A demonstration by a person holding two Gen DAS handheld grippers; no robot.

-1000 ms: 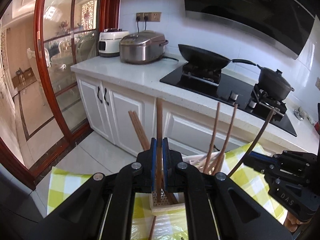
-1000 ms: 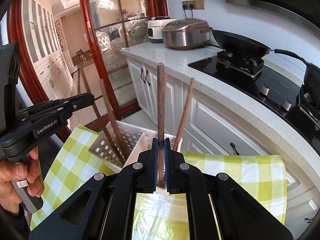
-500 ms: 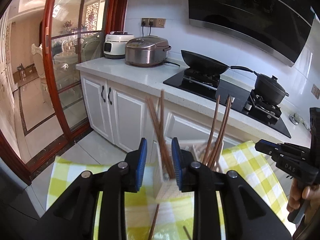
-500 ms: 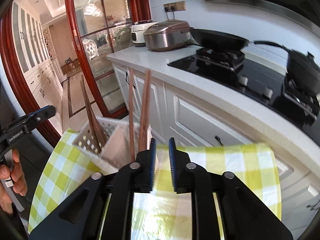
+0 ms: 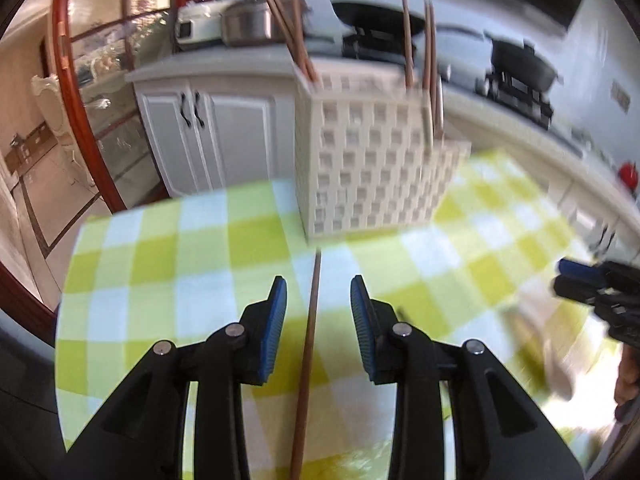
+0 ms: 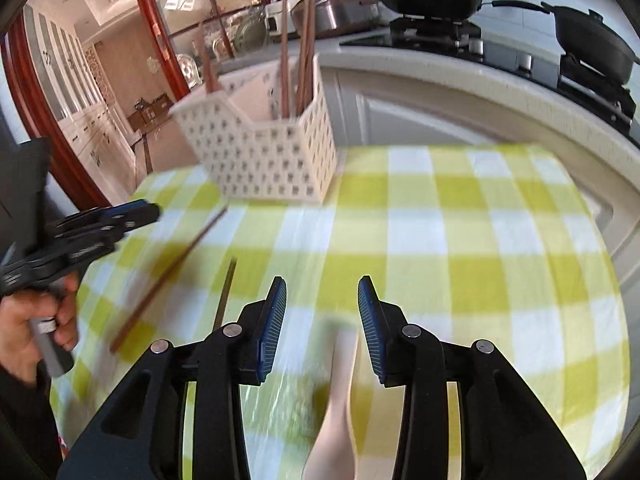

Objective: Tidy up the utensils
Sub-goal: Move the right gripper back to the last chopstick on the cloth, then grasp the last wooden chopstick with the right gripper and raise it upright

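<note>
Brown chopsticks [image 6: 298, 46] stand sorted in the far caddy [image 6: 264, 156]. Left gripper [image 5: 319, 330], fingers apart, straddles a loose chopstick [image 5: 308, 344]; right gripper [image 6: 322, 330], fingers apart, straddles a pale spoon [image 6: 338, 412], likely for pickup.

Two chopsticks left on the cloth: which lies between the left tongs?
The chopstick pointing at the caddy, running up between the open left tongs; the other chopstick lies nearer the right tongs.
</note>
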